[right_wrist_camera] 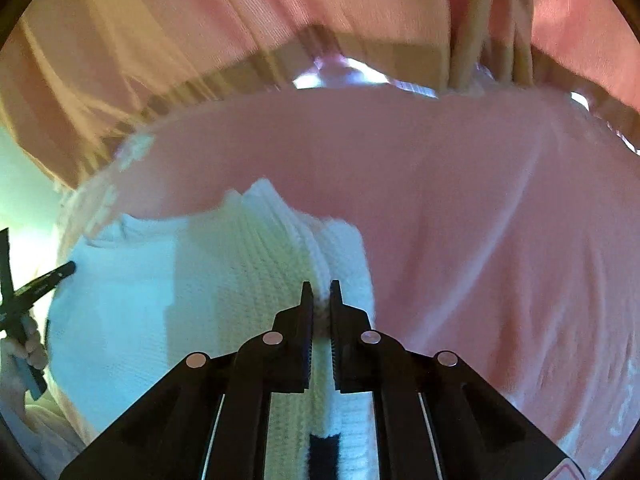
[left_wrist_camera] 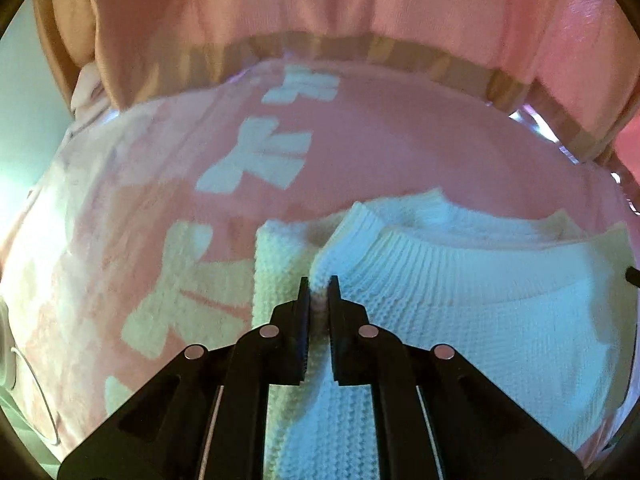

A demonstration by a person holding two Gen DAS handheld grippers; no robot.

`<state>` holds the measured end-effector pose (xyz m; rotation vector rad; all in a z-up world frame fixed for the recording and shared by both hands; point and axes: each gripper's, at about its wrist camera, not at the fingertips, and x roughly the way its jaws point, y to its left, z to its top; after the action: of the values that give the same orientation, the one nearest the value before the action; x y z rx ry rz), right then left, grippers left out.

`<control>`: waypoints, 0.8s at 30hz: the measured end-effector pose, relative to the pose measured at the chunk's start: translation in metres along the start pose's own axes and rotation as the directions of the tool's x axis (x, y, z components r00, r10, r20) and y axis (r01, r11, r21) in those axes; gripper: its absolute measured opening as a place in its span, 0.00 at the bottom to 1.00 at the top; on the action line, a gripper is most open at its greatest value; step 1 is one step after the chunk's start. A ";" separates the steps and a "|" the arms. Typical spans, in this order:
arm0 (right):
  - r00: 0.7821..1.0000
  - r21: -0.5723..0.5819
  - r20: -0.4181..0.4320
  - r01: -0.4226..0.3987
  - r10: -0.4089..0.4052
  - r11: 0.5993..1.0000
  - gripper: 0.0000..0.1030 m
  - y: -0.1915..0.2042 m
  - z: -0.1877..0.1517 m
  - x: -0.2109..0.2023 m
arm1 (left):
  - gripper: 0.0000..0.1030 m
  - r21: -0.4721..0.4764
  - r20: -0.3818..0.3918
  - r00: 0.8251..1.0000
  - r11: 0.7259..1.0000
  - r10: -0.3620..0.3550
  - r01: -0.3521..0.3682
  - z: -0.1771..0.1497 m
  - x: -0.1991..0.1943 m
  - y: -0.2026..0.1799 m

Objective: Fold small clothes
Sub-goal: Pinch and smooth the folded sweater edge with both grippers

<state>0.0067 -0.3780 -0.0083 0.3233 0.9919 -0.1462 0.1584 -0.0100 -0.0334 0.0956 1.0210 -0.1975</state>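
Note:
A small white knit sweater point(left_wrist_camera: 460, 320) with a ribbed collar lies on a pink blanket point(left_wrist_camera: 380, 140) patterned with white shapes. My left gripper point(left_wrist_camera: 319, 286) is shut on a ridge of the sweater's knit at the left shoulder, beside the collar. In the right wrist view the same sweater point(right_wrist_camera: 140, 300) fills the lower left, and my right gripper point(right_wrist_camera: 320, 292) is shut on a pinched fold of it at the opposite shoulder edge. The other hand-held gripper point(right_wrist_camera: 44, 280) shows at the far left of that view, in a person's hand.
Pink blanket point(right_wrist_camera: 480, 200) spreads right of the sweater. A wooden bed or table edge point(left_wrist_camera: 400, 54) runs along the far side, with pale pink curtain-like fabric point(right_wrist_camera: 240, 20) hanging behind it. A white cloth point(left_wrist_camera: 86, 88) lies at the far left.

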 end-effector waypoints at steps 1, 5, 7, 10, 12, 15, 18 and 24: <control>0.999 0.020 -0.041 0.009 -0.008 1.000 0.06 -0.007 -0.004 0.012 | 0.07 -0.004 -0.017 1.000 1.000 0.001 -0.001 0.000 0.006 0.001; 1.000 0.030 -0.004 -0.019 0.019 0.999 0.08 -0.009 -0.003 -0.004 | 0.07 0.003 0.000 1.000 1.000 0.004 -0.004 -0.001 -0.003 -0.002; 0.998 0.021 0.044 -0.052 0.051 0.998 0.09 -0.002 -0.002 -0.022 | 0.10 -0.003 0.035 0.999 0.999 -0.035 0.035 0.000 -0.022 -0.005; 0.993 -0.044 0.111 -0.037 0.041 0.998 0.14 0.015 -0.007 -0.041 | 0.15 0.001 0.094 0.991 0.995 -0.096 0.096 -0.003 -0.051 -0.013; 0.994 -0.085 0.111 -0.012 0.021 0.996 0.22 0.025 -0.007 -0.040 | 0.18 0.004 0.112 0.987 0.994 -0.113 0.113 -0.003 -0.057 -0.019; 0.997 -0.094 0.079 0.005 0.002 0.996 0.22 0.031 -0.002 -0.023 | 0.23 0.003 0.075 0.991 0.994 -0.107 0.107 0.002 -0.043 -0.029; 0.999 -0.084 0.043 -0.022 0.026 0.996 0.07 0.032 0.000 -0.007 | 0.23 0.034 0.044 0.998 0.998 -0.053 0.051 0.005 -0.020 -0.038; 0.998 -0.038 -0.039 0.052 -0.054 0.998 0.00 0.005 -0.002 0.023 | 0.19 0.011 -0.003 1.000 1.000 0.004 -0.004 0.003 0.003 -0.024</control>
<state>0.0189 -0.3724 -0.0278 0.2669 1.0420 -0.1700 0.1574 -0.0340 -0.0345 0.1081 1.0231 -0.1991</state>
